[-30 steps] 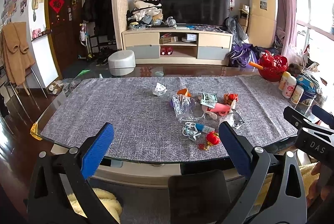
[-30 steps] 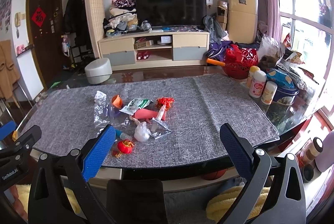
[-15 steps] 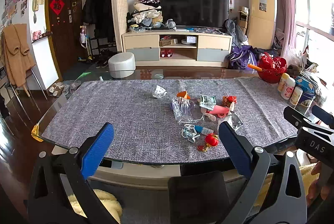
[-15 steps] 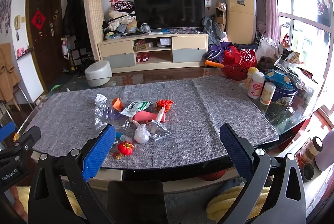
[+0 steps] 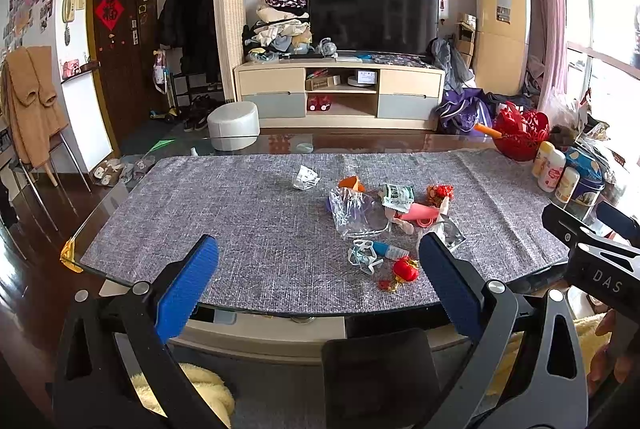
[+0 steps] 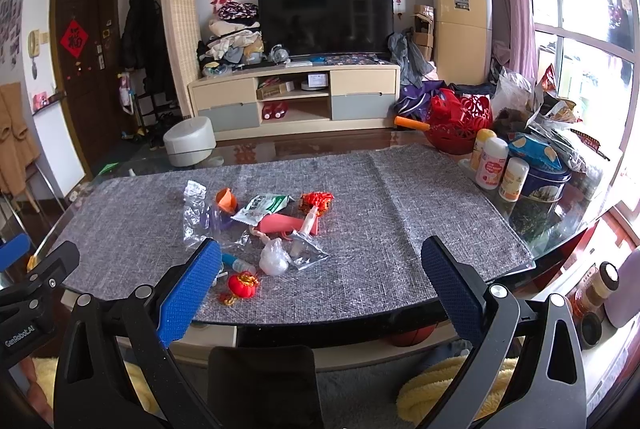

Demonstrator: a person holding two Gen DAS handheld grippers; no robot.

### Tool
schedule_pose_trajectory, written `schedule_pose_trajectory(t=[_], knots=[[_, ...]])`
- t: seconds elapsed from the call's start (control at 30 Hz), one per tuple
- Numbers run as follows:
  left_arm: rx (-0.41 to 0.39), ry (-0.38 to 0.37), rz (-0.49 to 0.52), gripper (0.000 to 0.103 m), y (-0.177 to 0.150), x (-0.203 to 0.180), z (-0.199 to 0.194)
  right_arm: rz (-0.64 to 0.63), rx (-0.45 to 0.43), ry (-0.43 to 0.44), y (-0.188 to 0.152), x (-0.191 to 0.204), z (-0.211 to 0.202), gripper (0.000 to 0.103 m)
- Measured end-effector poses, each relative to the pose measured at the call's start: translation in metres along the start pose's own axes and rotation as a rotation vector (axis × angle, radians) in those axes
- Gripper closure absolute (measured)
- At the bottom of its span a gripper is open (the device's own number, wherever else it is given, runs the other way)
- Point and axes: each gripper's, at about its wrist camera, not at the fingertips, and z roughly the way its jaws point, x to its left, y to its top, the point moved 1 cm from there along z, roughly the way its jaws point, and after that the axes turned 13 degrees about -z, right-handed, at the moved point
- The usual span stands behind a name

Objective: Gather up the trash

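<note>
Both claws have eased back and up a little from the surface (image 5: pixel 248 229) over the last second, widening the view of its grey cloth and the trash heaped right of centre. Left claw (image 5: pixel 318 287) and right claw (image 6: pixel 320 287) hang spread wide and empty short of the near edge, the litter running from a clear plastic bag (image 5: pixel 354 211) to a green-and-white wrapper (image 6: pixel 262 207) and a small red lantern charm (image 6: pixel 241 284). Best practice, by this view: take the near pieces first, pinching low on each.
</note>
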Motion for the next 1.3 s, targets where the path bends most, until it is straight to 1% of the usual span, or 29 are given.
schedule_pose_trajectory(t=[0.53,0.8,0.87,0.93,1.03,1.1,1.3], knots=[[-0.001,0.0,0.001,0.008,0.001,-0.002,-0.001,0.004,-0.012,-0.003,0.002,0.003,-0.001,0.003],[0.019,0.007,-0.004,0.008,-0.002,0.002,0.009,-0.001,0.015,-0.006,0.0,0.0,0.01,0.003],[0.029,0.01,-0.001,0.008,-0.004,0.003,0.013,-0.01,-0.005,-0.002,-0.002,-0.001,0.012,0.003],[0.041,0.013,-0.002,0.008,-0.006,0.005,0.018,-0.018,0.003,-0.017,-0.004,-0.001,0.016,0.003],[0.064,0.018,-0.006,0.008,-0.011,0.008,0.028,0.006,0.022,0.007,-0.006,-0.004,0.024,0.003],[0.081,0.022,-0.007,0.008,-0.014,0.01,0.035,0.002,0.038,0.008,-0.008,-0.003,0.031,0.003],[0.119,0.034,0.006,0.008,-0.022,0.014,0.057,-0.003,0.085,0.052,-0.015,0.003,0.056,0.003]])
